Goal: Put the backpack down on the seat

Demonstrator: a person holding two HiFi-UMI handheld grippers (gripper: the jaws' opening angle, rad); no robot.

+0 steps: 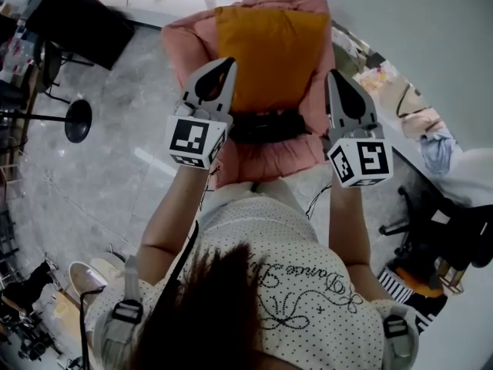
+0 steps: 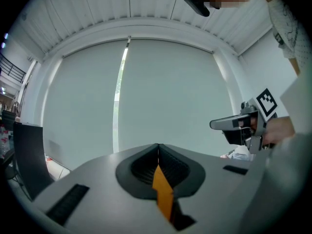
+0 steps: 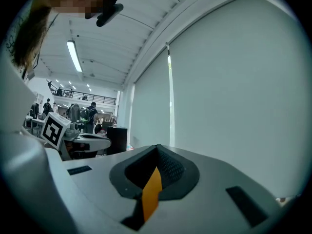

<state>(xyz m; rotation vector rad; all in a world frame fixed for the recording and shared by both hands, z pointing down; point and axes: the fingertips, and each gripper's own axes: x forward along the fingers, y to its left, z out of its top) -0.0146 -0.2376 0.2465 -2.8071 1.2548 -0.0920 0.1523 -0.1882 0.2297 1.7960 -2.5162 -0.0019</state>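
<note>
Only the head view shows the backpack [image 1: 269,52], lying on the armchair [image 1: 181,37]. The left gripper [image 2: 158,150] and right gripper [image 3: 157,152] views face a blind [image 2: 170,96], fingers pressed together, an orange sliver in each slit.

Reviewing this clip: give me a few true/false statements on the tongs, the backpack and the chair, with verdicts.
1. The left tongs are shut on an orange strip of the backpack. True.
2. The right tongs are open and empty. False: they too are shut on orange backpack fabric.
3. The armchair is blue. False: it is pink.
4. In the head view the orange backpack shows over the armchair, between the two tongs. True.
</note>
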